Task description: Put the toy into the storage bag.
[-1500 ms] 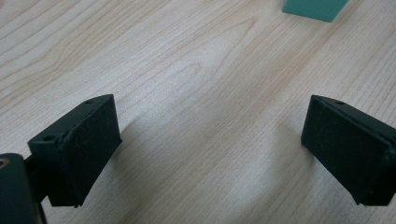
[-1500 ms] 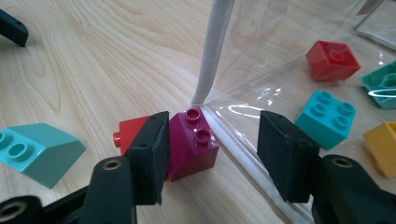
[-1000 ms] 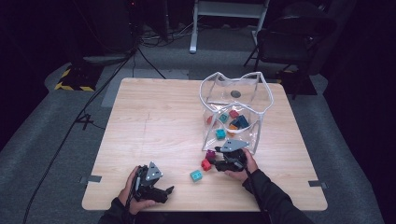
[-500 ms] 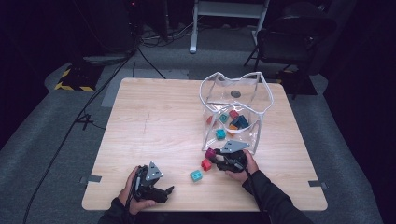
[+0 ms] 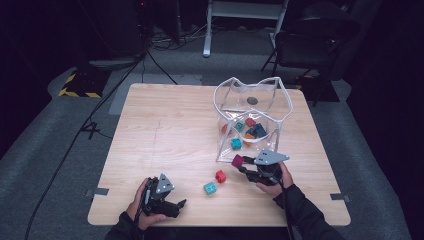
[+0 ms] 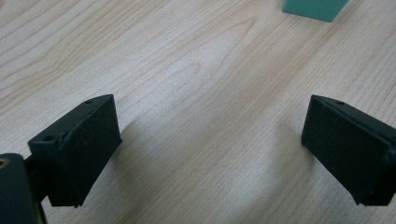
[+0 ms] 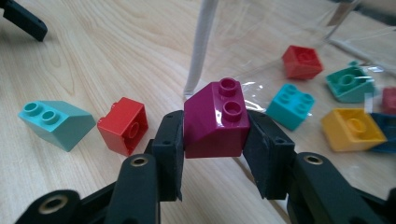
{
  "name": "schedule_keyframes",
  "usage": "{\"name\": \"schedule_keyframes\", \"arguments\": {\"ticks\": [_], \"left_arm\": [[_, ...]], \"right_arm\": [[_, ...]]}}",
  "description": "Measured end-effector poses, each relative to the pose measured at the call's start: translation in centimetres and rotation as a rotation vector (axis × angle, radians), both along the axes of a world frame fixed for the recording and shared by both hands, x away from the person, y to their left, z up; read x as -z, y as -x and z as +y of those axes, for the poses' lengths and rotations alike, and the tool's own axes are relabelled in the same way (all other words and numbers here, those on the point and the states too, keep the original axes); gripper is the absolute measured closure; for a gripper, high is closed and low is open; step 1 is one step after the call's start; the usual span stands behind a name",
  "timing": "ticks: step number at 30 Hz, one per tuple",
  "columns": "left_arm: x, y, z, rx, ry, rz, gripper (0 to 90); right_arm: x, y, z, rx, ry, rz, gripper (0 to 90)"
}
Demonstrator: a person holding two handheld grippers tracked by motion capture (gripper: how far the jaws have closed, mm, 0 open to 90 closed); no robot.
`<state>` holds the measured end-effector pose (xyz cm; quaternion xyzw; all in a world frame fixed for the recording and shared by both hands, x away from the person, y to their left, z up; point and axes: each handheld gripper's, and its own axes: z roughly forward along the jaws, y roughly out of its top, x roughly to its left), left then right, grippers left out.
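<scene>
Table (image 5: 165, 135) of pale wood, square, seen from above; dark floor and cables around it.

Right gripper (image 7: 215, 140): jaws clamped on a magenta sloped plastic brick with two studs (image 7: 215, 122), one pad on each side face, studs up. In the high view this brick (image 5: 237, 161) sits at the gripper's (image 5: 243, 165) tip, just beside the near left corner of the clear plastic bag with a white rim (image 5: 250, 107). Whether the brick is touching the table cannot be told.

Left gripper (image 6: 210, 149): jaws wide apart, nothing between them, bare wood grain below. High view puts it (image 5: 180, 205) near the table's near edge, left of centre, held in the person's left hand (image 5: 137, 207).

Loose on the table, between the two grippers: a small red square brick (image 5: 220, 176) and, nearer and slightly left of it, a teal sloped brick (image 5: 210, 188). The two are near each other, not touching. In the right gripper view the red one (image 7: 123, 125) lies on its side, hollow underside towards the camera, with the teal one (image 7: 56, 122) to its left.

Inside the bag, lying on the table: a red brick (image 7: 302, 60), a turquoise four-stud brick (image 7: 292, 105), a green brick (image 7: 350, 83), a yellow brick (image 7: 352, 128), and a dark blue piece partly hidden behind the yellow.
</scene>
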<state>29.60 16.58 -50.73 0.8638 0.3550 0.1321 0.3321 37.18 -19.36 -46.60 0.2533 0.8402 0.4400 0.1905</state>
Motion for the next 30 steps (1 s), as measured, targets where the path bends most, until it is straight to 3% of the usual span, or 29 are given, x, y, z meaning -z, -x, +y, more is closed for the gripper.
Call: {"name": "schedule_keyframes", "arguments": {"ticks": [16, 30], "left_arm": [[0.0, 0.1, 0.0, -0.003, 0.004, 0.0, 4.8], [0.0, 0.1, 0.0, -0.004, 0.005, 0.004, 4.8]], "right_arm": [[-4.3, 2.4, -6.0, 0.07, -0.087, -0.075, 59.5], [-8.3, 3.3, -8.2, 0.099, -0.127, -0.153, 59.5]]}}
